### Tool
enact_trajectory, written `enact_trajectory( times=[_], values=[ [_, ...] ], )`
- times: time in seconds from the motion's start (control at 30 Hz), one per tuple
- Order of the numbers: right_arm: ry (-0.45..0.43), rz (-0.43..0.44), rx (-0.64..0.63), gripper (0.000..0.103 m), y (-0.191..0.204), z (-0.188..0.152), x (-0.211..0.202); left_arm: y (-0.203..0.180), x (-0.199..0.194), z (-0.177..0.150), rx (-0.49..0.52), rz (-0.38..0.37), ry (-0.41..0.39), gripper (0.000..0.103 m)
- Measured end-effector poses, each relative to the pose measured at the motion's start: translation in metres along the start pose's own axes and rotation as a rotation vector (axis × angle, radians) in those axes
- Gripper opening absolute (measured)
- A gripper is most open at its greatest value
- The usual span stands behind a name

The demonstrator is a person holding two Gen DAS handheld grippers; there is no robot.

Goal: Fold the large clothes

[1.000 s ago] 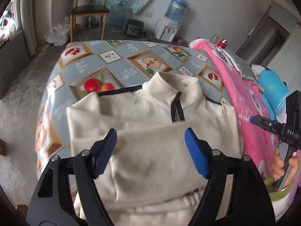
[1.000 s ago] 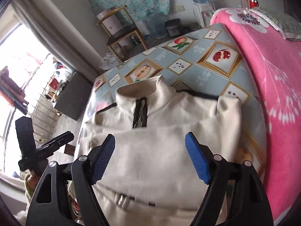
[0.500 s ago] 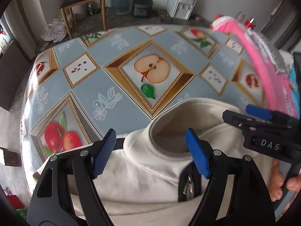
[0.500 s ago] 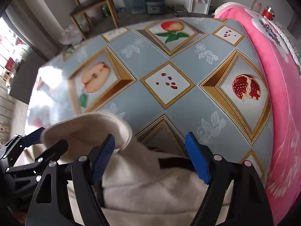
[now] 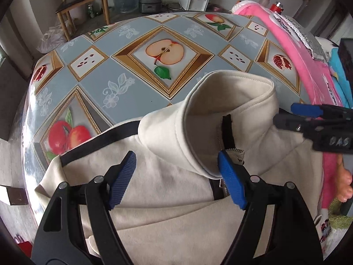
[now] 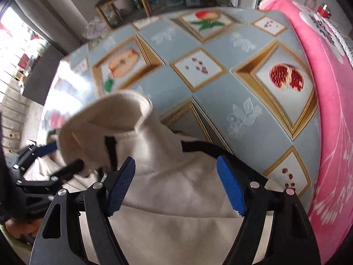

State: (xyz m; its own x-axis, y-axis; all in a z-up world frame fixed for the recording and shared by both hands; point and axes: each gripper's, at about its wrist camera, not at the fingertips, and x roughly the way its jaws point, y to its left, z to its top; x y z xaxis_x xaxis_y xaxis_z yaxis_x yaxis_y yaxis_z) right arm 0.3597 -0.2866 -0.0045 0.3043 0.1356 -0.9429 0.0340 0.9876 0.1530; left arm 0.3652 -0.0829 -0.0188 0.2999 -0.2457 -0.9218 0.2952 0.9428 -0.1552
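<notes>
2 grippers hover, jaws apart and gripping nothing: left gripper [image 5: 176,177], right gripper [image 6: 176,182]. Below, the cream fleece zip-neck pullover [image 5: 167,201] lies at the fruit-patterned table's [image 5: 123,70] near edge; its upright collar [image 5: 222,110] could snag, skewing the fold.

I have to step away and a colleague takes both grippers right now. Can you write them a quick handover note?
Left gripper: open, holding nothing, over the cream sweater just below its collar.
Right gripper: open, holding nothing, over the sweater's shoulder beside the collar.
Sweater lies on the fruit-patterned table, front up, collar standing, pink blanket alongside.
Done: lower part looks folded up across the chest.
Left: probably grip near the collar and finish folding.
</notes>
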Motion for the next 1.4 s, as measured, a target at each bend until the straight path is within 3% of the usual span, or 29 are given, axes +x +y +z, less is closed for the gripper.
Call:
enact_trajectory(
  times=[0.13,0.2,0.37,0.6,0.73,1.0,1.17,1.2,1.23,1.3,1.4],
  values=[
    [-0.057,-0.011,-0.003,0.075,0.015,0.02,-0.011,0.002,0.001,0.0,-0.033,-0.014,-0.013,0.073],
    [-0.034,-0.031,-0.007,0.075,0.022,0.034,-0.001,0.003,0.003,0.002,-0.039,-0.01,-0.013,0.073],
    [-0.006,-0.226,-0.04,0.074,0.035,0.056,0.032,0.005,0.01,0.003,-0.069,-0.016,-0.004,0.073],
    [0.037,-0.329,-0.08,0.071,0.036,0.062,0.05,0.007,0.015,0.005,-0.062,-0.032,-0.004,0.073],
    [0.088,-0.299,-0.096,0.058,0.039,0.057,0.045,0.009,0.015,0.002,-0.066,-0.046,-0.009,0.073],
    [0.163,-0.121,-0.098,0.046,0.033,0.019,0.011,0.009,0.007,-0.002,-0.036,-0.042,-0.035,0.073],
    [0.124,-0.069,-0.122,0.023,0.031,-0.007,0.006,0.008,0.005,-0.005,-0.024,-0.039,-0.043,0.07],
    [0.108,-0.066,-0.126,0.017,0.03,-0.011,0.006,0.007,0.003,-0.006,-0.021,-0.04,-0.053,0.066],
    [0.091,-0.056,-0.122,0.009,0.03,-0.016,0.004,0.007,-0.001,-0.008,-0.018,-0.038,-0.071,0.054],
    [0.05,-0.043,-0.125,0.008,0.028,-0.022,-0.002,0.008,-0.009,-0.013,-0.01,-0.026,-0.105,0.022],
    [-0.035,-0.04,-0.161,0.008,0.033,-0.045,-0.021,0.011,-0.026,-0.026,0.01,-0.026,-0.153,0.012]
  ],
)
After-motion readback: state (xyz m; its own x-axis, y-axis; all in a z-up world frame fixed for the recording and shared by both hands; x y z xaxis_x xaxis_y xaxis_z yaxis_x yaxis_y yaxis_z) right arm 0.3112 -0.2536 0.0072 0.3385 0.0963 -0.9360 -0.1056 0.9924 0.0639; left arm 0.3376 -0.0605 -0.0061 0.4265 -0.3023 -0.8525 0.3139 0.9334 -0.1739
